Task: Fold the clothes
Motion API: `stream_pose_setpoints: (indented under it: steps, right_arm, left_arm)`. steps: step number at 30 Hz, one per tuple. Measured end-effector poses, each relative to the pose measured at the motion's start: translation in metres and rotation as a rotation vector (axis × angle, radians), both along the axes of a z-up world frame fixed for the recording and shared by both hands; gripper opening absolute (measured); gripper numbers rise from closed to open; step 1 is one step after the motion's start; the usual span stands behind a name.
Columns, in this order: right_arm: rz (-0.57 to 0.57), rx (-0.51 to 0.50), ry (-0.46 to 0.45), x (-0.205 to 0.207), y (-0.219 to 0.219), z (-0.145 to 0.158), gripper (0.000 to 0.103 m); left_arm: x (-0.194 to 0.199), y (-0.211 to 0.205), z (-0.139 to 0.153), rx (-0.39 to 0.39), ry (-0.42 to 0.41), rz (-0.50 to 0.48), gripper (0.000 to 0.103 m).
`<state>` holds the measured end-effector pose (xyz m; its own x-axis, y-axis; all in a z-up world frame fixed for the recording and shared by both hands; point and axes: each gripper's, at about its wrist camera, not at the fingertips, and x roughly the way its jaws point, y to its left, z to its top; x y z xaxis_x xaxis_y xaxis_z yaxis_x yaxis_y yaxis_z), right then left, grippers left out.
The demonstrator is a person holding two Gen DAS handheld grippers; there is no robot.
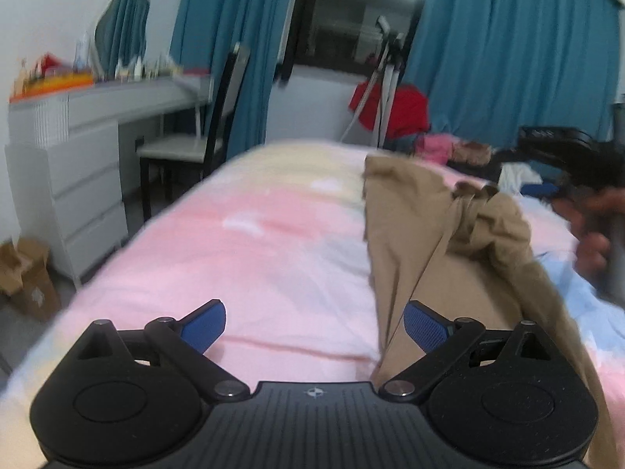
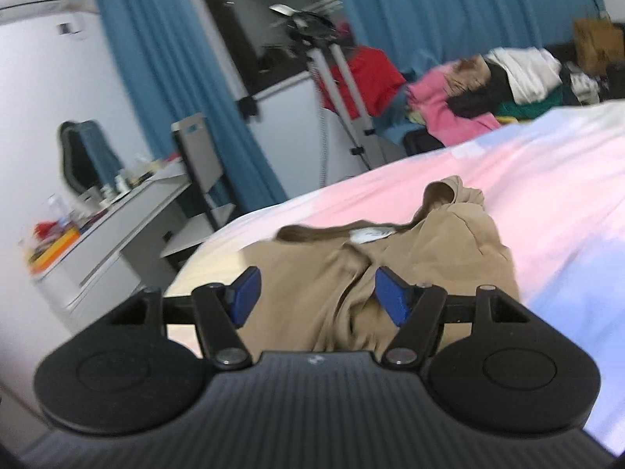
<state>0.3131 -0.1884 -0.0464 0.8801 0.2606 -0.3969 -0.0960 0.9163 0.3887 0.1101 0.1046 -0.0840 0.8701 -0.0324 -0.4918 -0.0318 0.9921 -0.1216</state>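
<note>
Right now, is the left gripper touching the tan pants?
Cannot tell. In the left wrist view the left gripper is open, and its right pad overlaps the tan pants, but neither contact nor gap shows plainly.

place: home bedroom
bed [image 1: 273,234]: pink duvet, centre
dresser [image 1: 86,164]: white drawers, 9 o'clock; chair [image 1: 195,144] beside
curtains [image 1: 508,58]: teal, 12 o'clock; clothes pile [image 2: 488,86], 1 o'clock

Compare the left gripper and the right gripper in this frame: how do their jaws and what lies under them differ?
The left gripper has its jaws spread wider than the right gripper. The left gripper hangs mostly over bare pink bedspread, with the tan trousers only behind one pad; the right gripper sits directly over the trousers' bunched upper part. Both are open and hold nothing.
</note>
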Motion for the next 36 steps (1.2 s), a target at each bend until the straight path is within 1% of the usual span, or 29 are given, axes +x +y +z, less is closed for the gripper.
stream_pose_setpoints:
  steps: [3,5,7,10,12,14,15,17,19,21,25,27,29,33,35,36]
  right_arm:
    - [0.036,-0.027,-0.027,-0.064,0.001,0.019,0.068]
    - [0.052,-0.022,-0.046,-0.111,-0.001,0.029,0.068]
    - [0.063,-0.037,-0.039,-0.155,-0.002,0.033,0.068]
    - [0.043,-0.066,-0.034,-0.212,-0.005,0.029,0.068]
    - [0.015,-0.071,-0.022,-0.236,-0.012,0.019,0.068]
    - [-0.012,-0.075,-0.009,-0.261,-0.019,0.010,0.068]
    - [-0.025,-0.068,-0.002,-0.270,-0.024,0.005,0.068]
    - [-0.048,-0.028,0.012,-0.279,-0.038,-0.003,0.068]
    - [-0.077,-0.016,0.026,-0.282,-0.049,-0.009,0.068]
    - [-0.105,-0.002,0.042,-0.281,-0.057,-0.014,0.068]
    - [-0.131,0.034,0.079,-0.274,-0.067,-0.026,0.068]
    - [-0.136,0.037,0.098,-0.271,-0.069,-0.030,0.068]
    - [-0.138,0.039,0.117,-0.268,-0.071,-0.034,0.068]
    - [-0.141,0.082,0.140,-0.266,-0.078,-0.038,0.068]
    - [-0.137,0.104,0.149,-0.263,-0.080,-0.040,0.068]
    - [-0.132,0.110,0.153,-0.261,-0.081,-0.041,0.068]
  left_arm:
    - [-0.012,-0.006,0.010,0.017,-0.041,-0.022,0.099]
    - [-0.018,-0.008,0.014,-0.006,-0.040,-0.052,0.099]
    - [-0.025,-0.010,0.016,-0.026,-0.028,-0.073,0.099]
    - [-0.038,-0.013,0.020,-0.031,-0.006,-0.093,0.099]
    - [-0.046,-0.015,0.023,-0.036,0.013,-0.105,0.099]
    - [-0.053,-0.014,0.024,-0.068,0.066,-0.113,0.099]
    - [-0.055,-0.011,0.024,-0.103,0.099,-0.114,0.099]
    - [-0.059,-0.004,0.022,-0.159,0.144,-0.111,0.099]
    - [-0.061,0.003,0.020,-0.174,0.182,-0.089,0.099]
    - [-0.062,0.011,0.015,-0.187,0.227,-0.045,0.099]
    - [-0.056,0.036,-0.003,-0.293,0.336,0.048,0.097]
    - [-0.055,0.047,-0.012,-0.346,0.393,0.083,0.091]
    - [-0.056,0.054,-0.019,-0.386,0.431,0.096,0.088]
    - [-0.060,0.053,-0.023,-0.375,0.478,0.108,0.085]
    - [-0.063,0.053,-0.025,-0.404,0.500,0.090,0.084]
    - [-0.064,0.052,-0.026,-0.417,0.511,0.079,0.081]
